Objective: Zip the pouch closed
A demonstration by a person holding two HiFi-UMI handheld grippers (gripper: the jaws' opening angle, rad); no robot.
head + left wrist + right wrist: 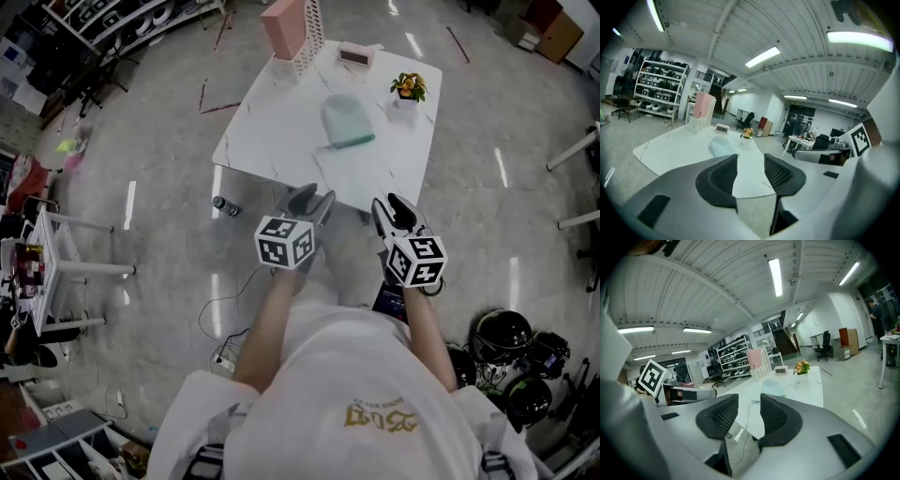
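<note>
A pale mint pouch lies flat near the middle of the white marble table; I cannot make out its zipper. My left gripper hangs just off the table's near edge, open with nothing between its pads. My right gripper hovers beside it over the floor at the near right corner, also open and empty. In the left gripper view the pouch shows far beyond the left gripper. From the right gripper view, the pouch sits past the right gripper.
At the table's far edge stand a pink file holder, a small clock and a potted plant. A bottle and a cable lie on the floor at the near left. Black helmets sit at my right.
</note>
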